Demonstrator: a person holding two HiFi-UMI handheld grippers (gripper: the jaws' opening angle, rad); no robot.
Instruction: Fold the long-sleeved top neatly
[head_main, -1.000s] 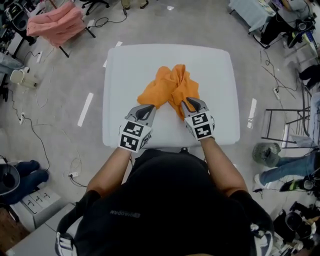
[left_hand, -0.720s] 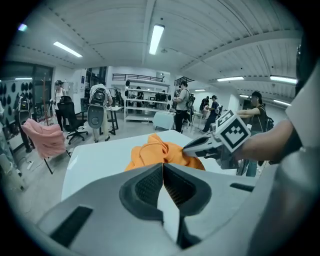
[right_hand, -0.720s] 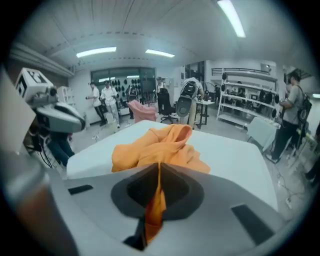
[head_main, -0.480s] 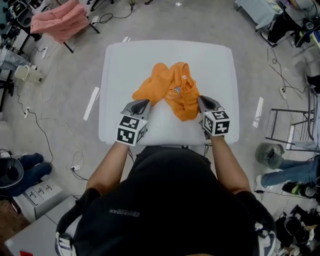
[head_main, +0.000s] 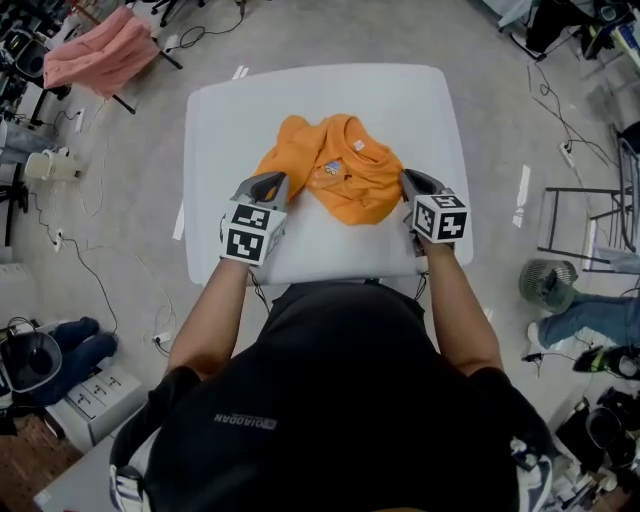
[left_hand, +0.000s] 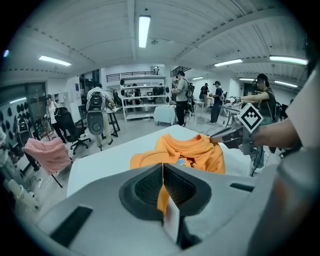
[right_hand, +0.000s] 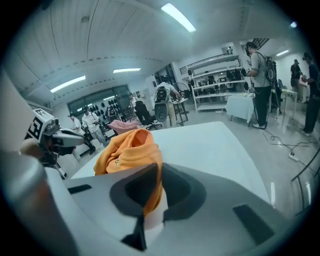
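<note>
Long-sleeved top (head_main: 335, 175) lies mid-table (head_main: 320, 95), slightly toward the near edge. The far half of the table is bare, with narrow bare strips at the left and right edges. Both marker cubes sit close to the near edge, against the person's torso. Off the table, a pink cloth (head_main: 100, 52) is far left and a fan (head_main: 548, 283) is right, both well clear.

Left gripper (head_main: 268, 185) is clenched on the top's left edge. Right gripper (head_main: 412, 182) has orange fabric pinched between its jaws at the right edge, and the jaws are easing open.

A second ago the top was bunched and the grippers were close together. Now they are well apart, with the top pulled wider and the collar and chest print showing.
</note>
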